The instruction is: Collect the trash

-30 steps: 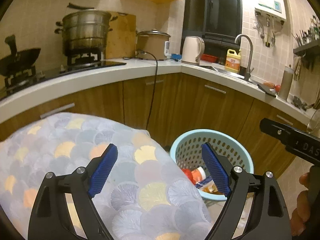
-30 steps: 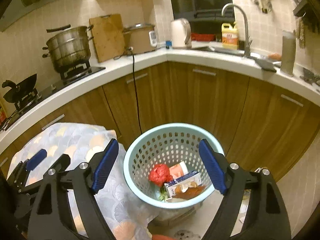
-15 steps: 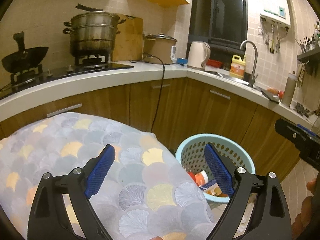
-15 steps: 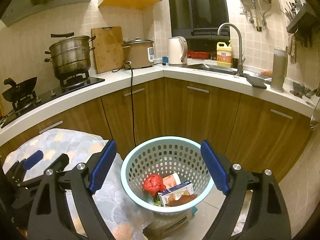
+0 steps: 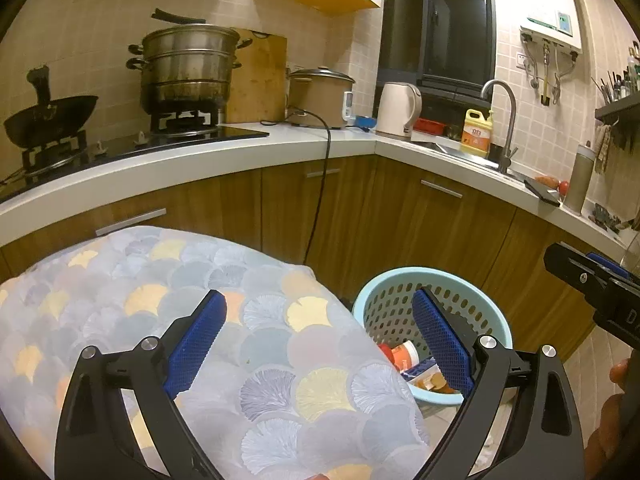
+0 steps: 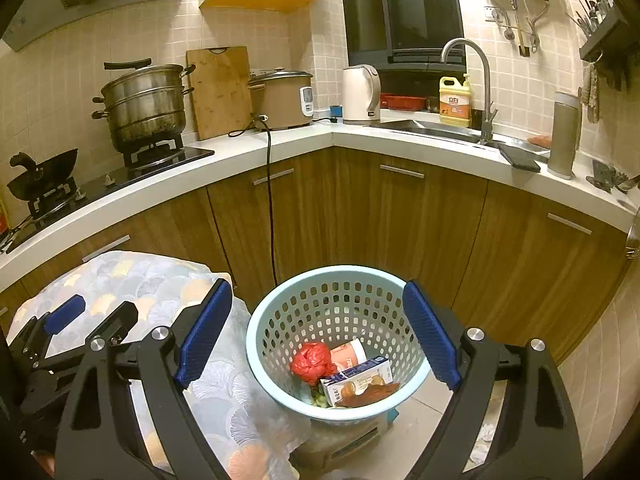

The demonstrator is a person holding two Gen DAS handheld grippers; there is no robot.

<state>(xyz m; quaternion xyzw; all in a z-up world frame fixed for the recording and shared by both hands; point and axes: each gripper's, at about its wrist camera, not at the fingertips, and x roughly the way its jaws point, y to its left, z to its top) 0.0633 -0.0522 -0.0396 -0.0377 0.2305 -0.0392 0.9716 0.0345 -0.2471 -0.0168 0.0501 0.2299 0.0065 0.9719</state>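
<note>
Kitchen corner, wood-fronted cabinets under a white countertop [image 6: 248,156]. Light blue perforated basket [image 6: 280,312] stands low by the cabinets, just beside a surface draped in a fan-patterned cloth [image 5: 168,280].

Basket contents: red crumpled bag [image 6: 312,363], pale cup lying on its side [image 6: 349,354], blue-and-white carton [image 6: 356,380] leaning across the other scraps; something brownish rests against the carton, kind not clear.

Left gripper [image 5: 318,338]: blue-padded jaws spread wide, having just been opening further, nothing between them; it hangs over the cloth, its right finger overlapping the basket's rim in its own view. In the right wrist view it appears at the far left above the cloth.

Right gripper [image 6: 316,334]: jaws spread wide with nothing between the pads, framing the basket from above and apart from it. Its black finger also shows at the right edge of the left wrist view, with part of a hand [image 5: 604,424] below.

Countertop, left to right: black wok [image 6: 42,172] and stacked steel steamer pot [image 6: 144,108] on the hob, wooden cutting board [image 6: 220,92] leaning on the tiles, rice cooker [image 6: 282,98] with its cord hanging down the cabinet front, white kettle [image 6: 360,94], yellow detergent bottle [image 6: 454,102] beside the faucet [image 6: 480,80].
</note>
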